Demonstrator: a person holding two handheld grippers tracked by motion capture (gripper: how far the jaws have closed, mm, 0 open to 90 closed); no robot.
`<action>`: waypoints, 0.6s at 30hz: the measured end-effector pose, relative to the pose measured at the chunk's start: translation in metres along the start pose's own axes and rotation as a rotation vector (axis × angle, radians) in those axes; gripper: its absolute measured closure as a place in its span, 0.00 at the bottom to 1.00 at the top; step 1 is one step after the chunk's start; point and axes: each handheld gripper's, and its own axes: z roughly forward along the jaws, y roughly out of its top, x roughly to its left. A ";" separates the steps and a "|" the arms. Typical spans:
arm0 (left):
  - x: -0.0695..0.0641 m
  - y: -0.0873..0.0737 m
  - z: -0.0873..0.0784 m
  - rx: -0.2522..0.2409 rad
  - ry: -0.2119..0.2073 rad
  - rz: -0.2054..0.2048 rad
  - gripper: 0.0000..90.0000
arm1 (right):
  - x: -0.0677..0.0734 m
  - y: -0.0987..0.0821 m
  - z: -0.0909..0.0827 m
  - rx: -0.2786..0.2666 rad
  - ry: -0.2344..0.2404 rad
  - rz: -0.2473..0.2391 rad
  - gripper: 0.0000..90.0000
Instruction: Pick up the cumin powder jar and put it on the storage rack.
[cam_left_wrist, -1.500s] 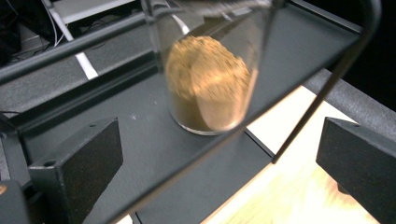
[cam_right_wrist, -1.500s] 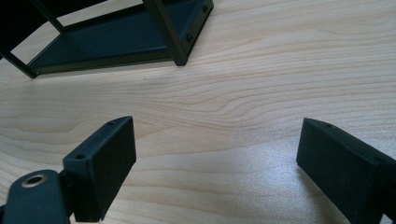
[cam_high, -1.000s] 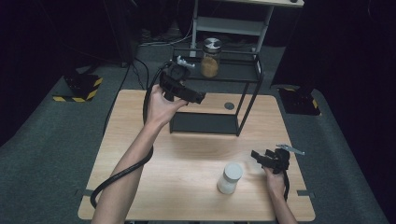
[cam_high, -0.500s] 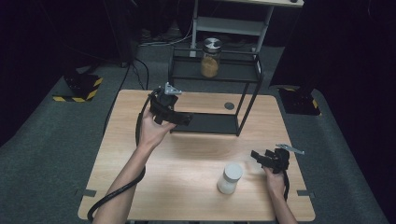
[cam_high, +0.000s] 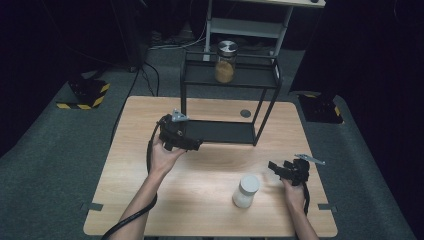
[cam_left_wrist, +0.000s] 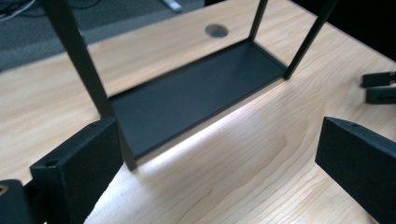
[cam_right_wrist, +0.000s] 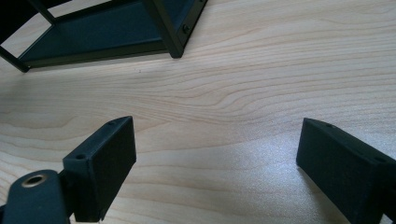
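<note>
A glass jar (cam_high: 225, 62) with a metal lid and yellow contents stands on the top shelf of a black wire rack (cam_high: 230, 79). A white jar (cam_high: 246, 191) stands on the wooden table (cam_high: 130, 165) near the front. My left gripper (cam_high: 196, 146) hovers low in front of the rack's bottom shelf (cam_left_wrist: 196, 93). In the left gripper view the left gripper (cam_left_wrist: 215, 140) is open, with nothing between its jaws. My right gripper (cam_high: 273, 166) rests just right of the white jar. In the right gripper view the right gripper (cam_right_wrist: 217, 135) is open over bare wood.
A round cable hole (cam_high: 245, 113) sits in the table behind the rack. A white shelf unit (cam_high: 250, 25) stands on the floor beyond the table. Yellow-black striped blocks (cam_high: 82, 97) lie on the floor to the left. The rack's front corner leg (cam_right_wrist: 173, 42) is ahead of my right gripper.
My left gripper has come down from beside the jar on the top shelf to table level in front of the bottom shelf. The jar stayed on the shelf. My right gripper kept still.
</note>
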 end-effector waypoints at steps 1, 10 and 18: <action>0.001 -0.004 0.001 -0.002 0.003 -0.007 0.01 | 0.000 0.000 0.000 -0.001 0.000 0.000 0.12; 0.011 -0.036 0.012 0.023 0.044 -0.034 0.02 | 0.000 0.000 0.000 0.002 0.001 -0.003 0.12; 0.017 -0.055 0.022 0.048 0.058 -0.047 0.02 | 0.000 0.001 0.000 0.007 -0.001 -0.004 0.12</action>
